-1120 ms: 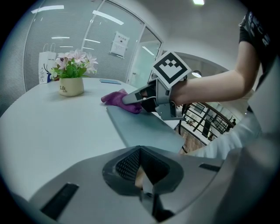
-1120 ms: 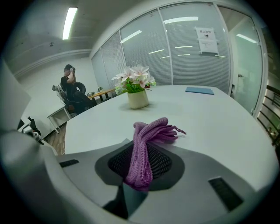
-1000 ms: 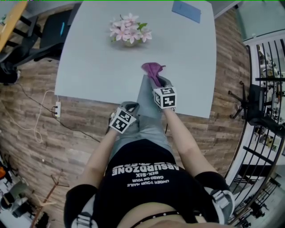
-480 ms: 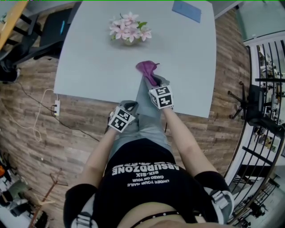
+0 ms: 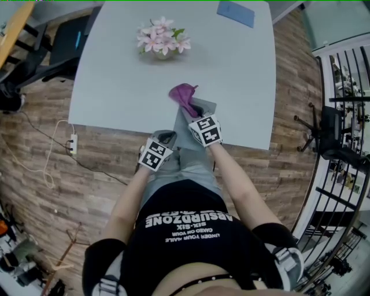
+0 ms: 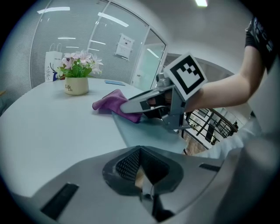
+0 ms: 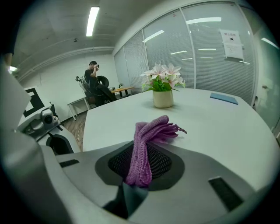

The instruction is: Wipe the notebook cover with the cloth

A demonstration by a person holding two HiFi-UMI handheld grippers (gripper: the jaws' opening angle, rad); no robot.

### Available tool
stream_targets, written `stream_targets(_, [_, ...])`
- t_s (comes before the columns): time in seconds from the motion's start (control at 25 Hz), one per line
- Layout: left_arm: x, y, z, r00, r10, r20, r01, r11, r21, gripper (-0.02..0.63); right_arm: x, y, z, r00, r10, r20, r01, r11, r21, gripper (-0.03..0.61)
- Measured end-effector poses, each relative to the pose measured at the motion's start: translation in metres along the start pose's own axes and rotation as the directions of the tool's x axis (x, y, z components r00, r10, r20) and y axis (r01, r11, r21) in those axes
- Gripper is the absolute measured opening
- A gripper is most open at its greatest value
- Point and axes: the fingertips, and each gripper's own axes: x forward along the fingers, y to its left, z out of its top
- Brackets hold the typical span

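Note:
A blue notebook (image 5: 235,13) lies at the far edge of the pale table (image 5: 115,92); it also shows as a notebook (image 7: 223,98) in the right gripper view. My right gripper (image 5: 193,108) is shut on a purple cloth (image 5: 183,94), whose loose end rests on the table near the front edge. The cloth (image 7: 146,148) runs up between that gripper's (image 7: 135,181) jaws. My left gripper (image 5: 167,139) hovers just off the table's front edge, shut with nothing in it. The left gripper view shows its jaws (image 6: 143,177) closed and the right gripper (image 6: 131,105) with the cloth (image 6: 111,103).
A pot of pink flowers (image 5: 161,41) stands on the table between cloth and far edge, left of the notebook. Black railing (image 5: 341,115) is on the right. A power strip and cable (image 5: 73,144) lie on the wood floor; a chair (image 5: 69,40) sits far left. A person (image 7: 93,81) stands in the background.
My right gripper has carried the cloth a little to the left across the table. The left gripper has hardly moved.

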Motion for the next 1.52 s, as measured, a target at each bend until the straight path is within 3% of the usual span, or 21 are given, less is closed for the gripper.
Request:
stream_targets(0.52, [-0.002, 0.0, 0.0, 0.999, 0.022, 0.032, -0.021, 0.999, -0.033, 0.017, -0.021, 0.043, -0.024, 0.997, 0.071, -0.019, -0.071, 0.997, -0.001, 0.089])
stream_targets(0.72, [-0.009, 0.003, -0.01, 0.999, 0.048, -0.004, -0.048, 0.999, -0.023, 0.017, -0.03, 0.062, -0.034, 0.994, 0.101, -0.028, -0.101, 0.995, 0.005, 0.089])
stream_targets(1.2, [-0.032, 0.023, -0.026, 0.991, 0.132, 0.012, -0.13, 0.986, -0.107, 0.017, -0.052, 0.115, -0.061, 0.971, 0.231, -0.062, -0.228, 0.972, 0.057, 0.089])
stream_targets(1.52, [-0.029, 0.016, -0.02, 0.993, 0.12, 0.021, -0.118, 0.988, -0.103, 0.017, -0.052, 0.118, -0.068, 0.971, 0.225, -0.087, -0.222, 0.974, 0.034, 0.086])
